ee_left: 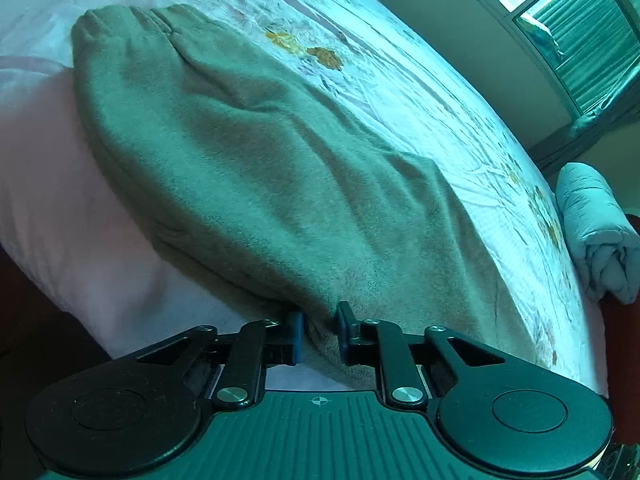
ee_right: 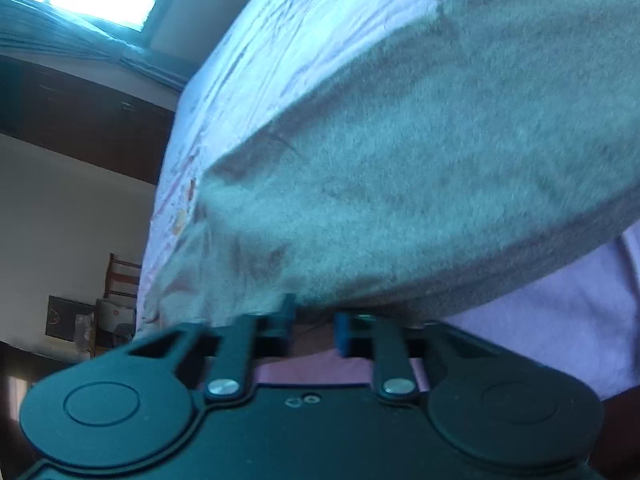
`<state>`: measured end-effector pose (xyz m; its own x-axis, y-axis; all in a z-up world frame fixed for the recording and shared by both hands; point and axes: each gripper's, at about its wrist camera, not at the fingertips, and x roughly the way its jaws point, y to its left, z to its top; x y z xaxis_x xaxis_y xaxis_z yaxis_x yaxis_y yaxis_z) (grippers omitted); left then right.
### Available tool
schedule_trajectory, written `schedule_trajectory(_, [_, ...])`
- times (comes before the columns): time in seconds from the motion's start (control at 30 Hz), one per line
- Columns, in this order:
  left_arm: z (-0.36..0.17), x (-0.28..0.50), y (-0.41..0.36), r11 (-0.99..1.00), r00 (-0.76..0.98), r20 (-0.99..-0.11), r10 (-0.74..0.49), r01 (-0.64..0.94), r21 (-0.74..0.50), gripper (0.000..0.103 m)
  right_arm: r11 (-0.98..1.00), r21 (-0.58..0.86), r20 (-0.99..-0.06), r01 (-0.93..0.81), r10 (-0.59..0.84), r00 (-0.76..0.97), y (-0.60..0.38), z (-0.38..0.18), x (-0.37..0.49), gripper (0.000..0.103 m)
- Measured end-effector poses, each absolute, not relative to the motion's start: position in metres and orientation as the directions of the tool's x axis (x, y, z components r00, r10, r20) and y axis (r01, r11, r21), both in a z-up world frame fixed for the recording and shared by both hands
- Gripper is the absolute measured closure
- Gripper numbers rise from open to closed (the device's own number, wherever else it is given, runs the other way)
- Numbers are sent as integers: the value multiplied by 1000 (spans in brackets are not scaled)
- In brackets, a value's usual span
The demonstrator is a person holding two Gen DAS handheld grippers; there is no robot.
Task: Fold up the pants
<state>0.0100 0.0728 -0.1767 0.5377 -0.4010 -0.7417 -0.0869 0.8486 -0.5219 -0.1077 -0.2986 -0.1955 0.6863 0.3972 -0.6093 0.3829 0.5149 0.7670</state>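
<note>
Left wrist: left gripper [ee_left: 319,334] pinches pants [ee_left: 248,152] hem at 6 o'clock, cloth bunched between pads | right wrist: right gripper [ee_right: 312,330] narrow at pants edge, grip unclear | pants spread on bed [ee_left: 420,92], likely for lifting fold

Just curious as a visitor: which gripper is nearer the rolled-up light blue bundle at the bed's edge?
Probably left. The left gripper grips the grey pants, with the bundle off to its right. The right gripper view shows no bundle.

Left tool [ee_left: 319,332] slightly parted, right tool [ee_right: 312,330] blurred, seemingly likewise
</note>
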Motion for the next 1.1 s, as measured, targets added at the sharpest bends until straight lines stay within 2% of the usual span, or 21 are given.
schedule_trajectory(0.13, [-165, -1, 66, 880, 591, -717, -368, -26, -474, 89, 530, 769, -592, 357, 382, 709, -294, -189, -113, 102])
schedule_trajectory(0.2, [-170, -2, 65, 899, 568, -742, -356, -7, -437, 89, 556, 763, -586, 329, 381, 716, -290, -183, -113, 102])
schedule_trajectory(0.33, [-183, 3, 57, 923, 522, -785, -334, 13, -385, 87, 576, 725, -647, 377, 383, 660, -290, -205, -108, 102])
schedule_trajectory(0.37, [-177, 3, 56, 924, 522, -783, -339, 27, -382, 80, 576, 727, -646, 372, 391, 656, -292, -205, -108, 101])
schedule_trajectory(0.4, [-171, 2, 56, 918, 516, -778, -359, 43, -394, 67, 587, 724, -648, 364, 397, 650, -293, -201, -107, 94])
schedule_trajectory(0.43, [-163, 1, 56, 913, 515, -771, -374, 57, -404, 59, 587, 727, -646, 355, 412, 643, -294, -197, -107, 83])
schedule_trajectory(0.47, [-154, -2, 58, 910, 531, -756, -382, 71, -410, 49, 582, 740, -633, 337, 435, 640, -295, -192, -107, 81])
schedule_trajectory(0.5, [-143, -6, 59, 910, 558, -738, -380, 84, -405, 43, 592, 743, -625, 313, 447, 640, -293, -185, -107, 80])
schedule_trajectory(0.57, [-128, -10, 62, 914, 602, -709, -368, 94, -395, 39, 645, 721, -625, 254, 446, 641, -290, -170, -105, 80])
schedule_trajectory(0.67, [-121, 8, 64, 922, 641, -685, -348, 100, -375, 36, 673, 712, -603, 198, 443, 663, -291, -155, -88, 80])
schedule_trajectory(0.8, [-155, 46, 69, 953, 580, -770, -264, 35, -300, 36, 697, 706, -583, 126, 471, 662, -290, -148, -43, 79])
schedule_trajectory(0.93, [-175, 57, 70, 962, 567, -788, -238, 27, -271, 36, 742, 669, -585, 46, 487, 648, -287, -136, 14, 63])
schedule_trajectory(1.1, [-170, 57, 75, 954, 562, -786, -257, 17, -300, 36, 812, 581, -609, -60, 482, 630, -271, -125, 92, 62])
